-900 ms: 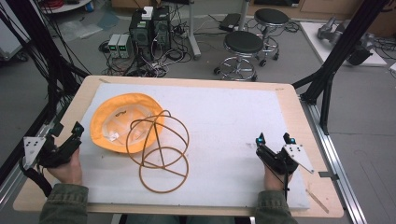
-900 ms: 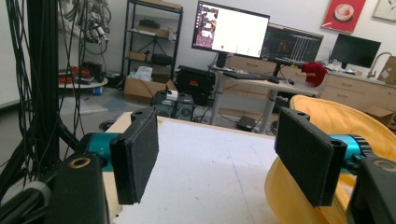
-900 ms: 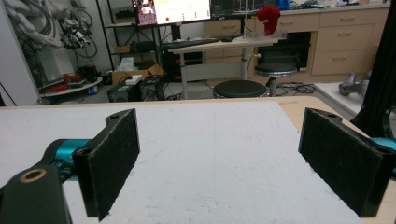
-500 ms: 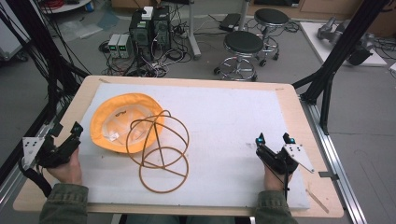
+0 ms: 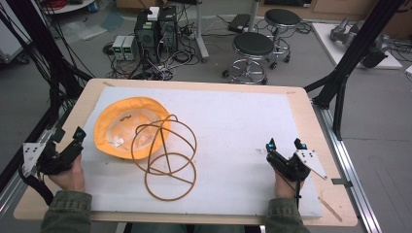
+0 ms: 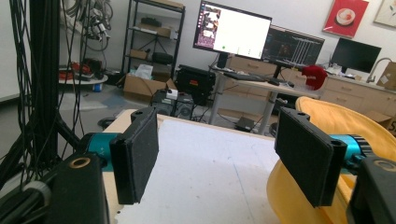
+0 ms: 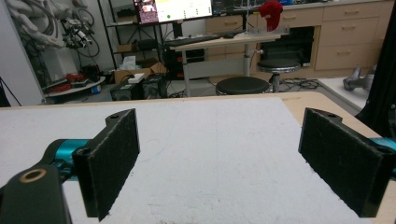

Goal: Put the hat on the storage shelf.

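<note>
My left gripper [image 5: 65, 145] rests at the table's 8 o'clock edge, jaws apart with nothing between the pads [image 6: 137, 158]. My right gripper [image 5: 284, 144] rests at 4 o'clock, jaws likewise apart and unloaded, with bare white mat [image 7: 210, 154] ahead of them.

The orange hat [image 5: 121, 124] lies crown-down at 10 o'clock from table centre, just beside my left gripper; in the left gripper view its brim [image 6: 345, 121] sits behind the jaw at 3 o'clock. A brown wire frame [image 5: 167, 160] leans over the hat's 4 o'clock edge and runs toward 6 o'clock.

Step in hand, as I judge it: start position, before approach. Next move calls for advancing my left gripper to the hat's near brim, pads either side of the fabric, without snagging the wire.
</note>
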